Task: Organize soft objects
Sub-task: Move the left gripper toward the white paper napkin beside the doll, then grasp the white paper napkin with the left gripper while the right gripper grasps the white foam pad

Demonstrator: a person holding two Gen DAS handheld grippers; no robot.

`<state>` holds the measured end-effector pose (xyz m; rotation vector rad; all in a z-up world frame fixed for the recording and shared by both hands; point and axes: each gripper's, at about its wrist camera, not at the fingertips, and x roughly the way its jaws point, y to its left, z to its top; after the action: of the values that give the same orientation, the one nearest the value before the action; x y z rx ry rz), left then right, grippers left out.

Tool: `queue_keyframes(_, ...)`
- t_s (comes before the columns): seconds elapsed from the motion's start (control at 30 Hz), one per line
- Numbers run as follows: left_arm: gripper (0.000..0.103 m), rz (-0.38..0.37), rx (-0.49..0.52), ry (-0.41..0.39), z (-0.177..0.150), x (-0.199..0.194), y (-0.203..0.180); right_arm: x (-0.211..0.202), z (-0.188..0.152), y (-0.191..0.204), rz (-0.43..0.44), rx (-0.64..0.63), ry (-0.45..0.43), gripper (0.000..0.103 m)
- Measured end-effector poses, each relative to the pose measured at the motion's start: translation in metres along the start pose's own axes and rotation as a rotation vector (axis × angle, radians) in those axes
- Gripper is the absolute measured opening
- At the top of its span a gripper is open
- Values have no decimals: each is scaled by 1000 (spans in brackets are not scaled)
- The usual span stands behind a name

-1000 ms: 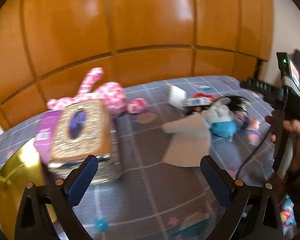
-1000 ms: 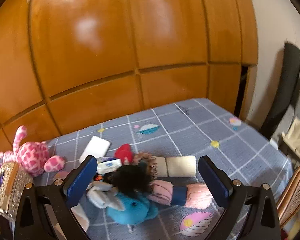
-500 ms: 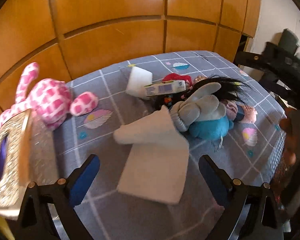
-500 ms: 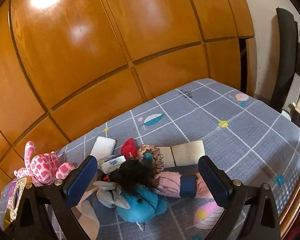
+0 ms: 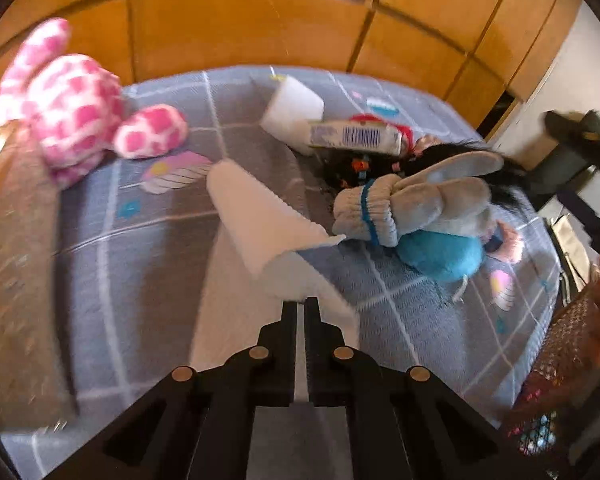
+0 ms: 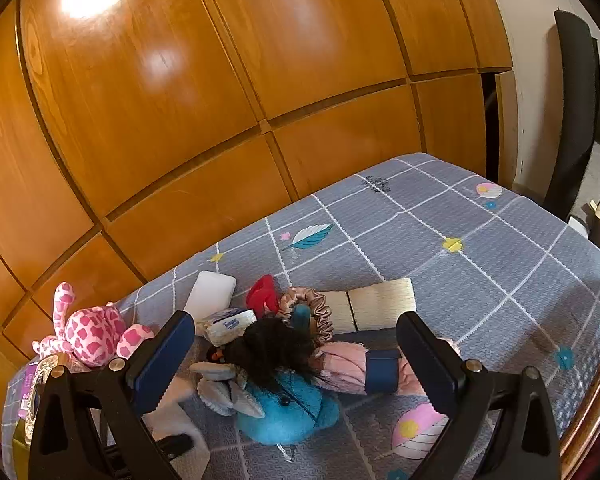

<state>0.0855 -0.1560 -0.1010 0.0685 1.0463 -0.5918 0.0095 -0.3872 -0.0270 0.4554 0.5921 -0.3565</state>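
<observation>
My left gripper (image 5: 300,304) is shut on the near edge of a white cloth (image 5: 260,216), whose far part is folded up over the grey checked bedspread (image 5: 148,272). Just right of the cloth lies a pile: a blue plush (image 5: 440,256) with grey ears (image 5: 412,204) and black doll hair. My right gripper (image 6: 296,354) hangs open above that pile, holding nothing. In the right wrist view the blue plush (image 6: 288,412), a pink sock with a navy band (image 6: 356,364), a satin scrunchie (image 6: 312,308) and the white cloth (image 6: 176,416) are visible.
A pink-spotted plush (image 5: 72,96) lies at the far left beside a glittery box (image 5: 16,260). A white pad (image 5: 294,106) and a tissue pack (image 5: 356,136) sit behind the pile. A beige folded cloth (image 6: 380,300) lies further right. Wooden wardrobe panels (image 6: 220,100) back the bed; a dark chair (image 6: 572,100) stands right.
My left gripper has moved forward and down to the white cloth and closed its jaws on the cloth's edge. The right gripper stayed open over the pile, tilting slightly downward.
</observation>
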Motion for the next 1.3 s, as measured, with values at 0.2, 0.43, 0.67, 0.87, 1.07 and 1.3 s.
queue_keyframes(0.2, 0, 19, 43, -28, -37, -29, 8, 4, -3, 10, -3, -54, 26, 90)
queue_keyframes(0.43, 9, -94, -101, -12, -34, -36, 26, 11, -10, 25, -34, -141, 61, 84)
queue_keyframes(0.67, 84, -60, -118, -72, -4, -36, 20, 12, -10, 26, -20, -137, 64, 84)
queue_keyframes(0.87, 84, 57, -46, 26, 19, 15, 12, 9, -8, 24, 9, -118, 57, 84)
queue_keyframes(1.07, 16, 67, 24, 27, 13, 30, 12, 8, -7, 24, 30, -108, 57, 84)
queue_keyframes(1.3, 11, 18, -7, -26, -11, -8, 28, 33, 15, 52, 183, -110, 174, 71)
